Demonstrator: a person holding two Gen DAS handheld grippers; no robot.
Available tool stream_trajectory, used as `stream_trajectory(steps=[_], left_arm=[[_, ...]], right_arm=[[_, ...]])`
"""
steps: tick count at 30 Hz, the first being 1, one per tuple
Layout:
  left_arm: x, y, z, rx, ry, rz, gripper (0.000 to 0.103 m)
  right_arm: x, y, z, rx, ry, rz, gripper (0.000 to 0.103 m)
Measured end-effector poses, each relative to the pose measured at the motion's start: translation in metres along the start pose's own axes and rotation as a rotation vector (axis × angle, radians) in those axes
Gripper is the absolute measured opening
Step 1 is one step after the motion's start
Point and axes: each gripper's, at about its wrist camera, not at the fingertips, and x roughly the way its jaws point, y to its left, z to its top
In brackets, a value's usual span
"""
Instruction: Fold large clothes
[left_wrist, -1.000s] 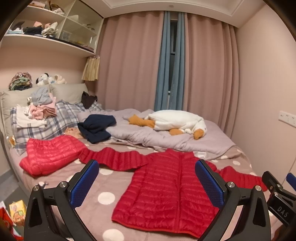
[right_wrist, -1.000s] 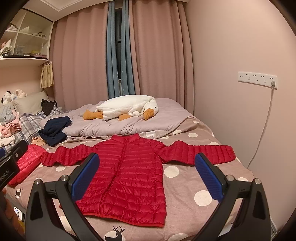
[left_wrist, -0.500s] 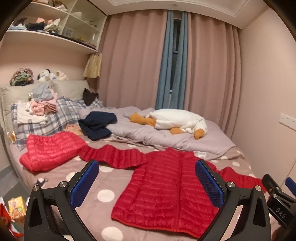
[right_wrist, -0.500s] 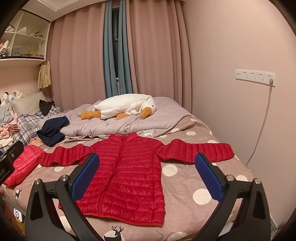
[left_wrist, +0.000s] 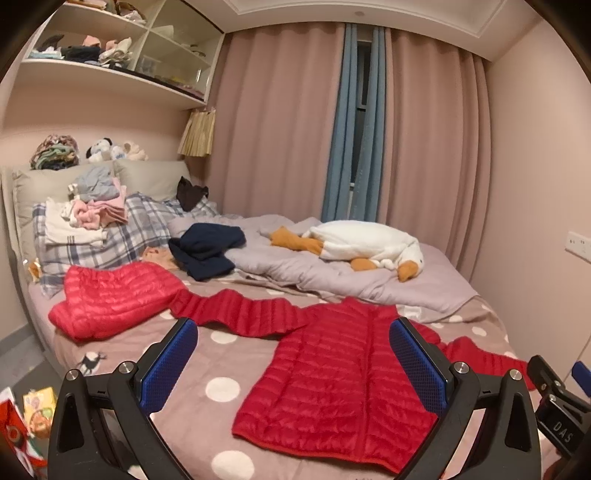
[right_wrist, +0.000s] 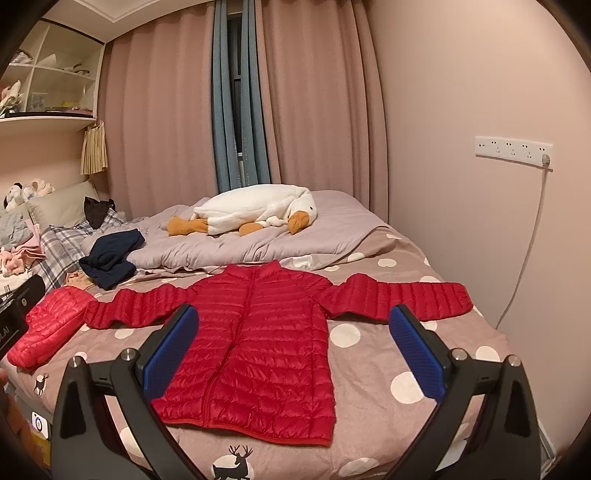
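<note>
Red puffer jacket (right_wrist: 255, 347) spread face up near the foot edge of the bed (right_wrist: 373, 384), sleeves out toward both sides. Probably light, soft, slippery; best pinched at a cuff or hem corner. Left gripper (left_wrist: 293, 363) and right gripper (right_wrist: 293, 350) both spread wide, empty, above it. Second red jacket (left_wrist: 110, 295) crumpled toward the left edge.

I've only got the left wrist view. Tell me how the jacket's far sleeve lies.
Observer: The right sleeve lies straight out, flat on the bedspread.
Operator: Report what's past its cuff.
Observer: A cable hangs from the wall sockets beside the bed.
Operator: Check the right hand-held gripper.
Observer: The right hand-held gripper is open, empty, above the red jacket hem.
</note>
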Motion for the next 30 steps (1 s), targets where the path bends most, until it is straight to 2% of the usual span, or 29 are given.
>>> stream_trajectory(steps=[12, 17, 21, 25, 30], left_arm=[[-0.006, 0.009, -0.002, -0.027, 0.015, 0.008, 0.103], [-0.004, 0.012, -0.006, -0.039, -0.021, 0.007, 0.103], [0.014, 0.015, -0.014, -0.025, 0.001, 0.051, 0.103], [0.045, 0.023, -0.022, -0.046, 0.083, 0.014, 0.103], [0.086, 0.024, -0.035, -0.038, 0.041, 0.098, 0.103]], right_arm=[[-0.004, -0.001, -0.005, 0.014, 0.018, 0.005, 0.103], [-0.007, 0.000, -0.009, 0.006, 0.013, 0.010, 0.103], [0.006, -0.003, -0.018, 0.016, 0.044, -0.008, 0.103], [0.027, -0.003, -0.035, -0.005, 0.091, -0.022, 0.103], [0.072, -0.002, -0.050, -0.029, 0.171, -0.054, 0.103]])
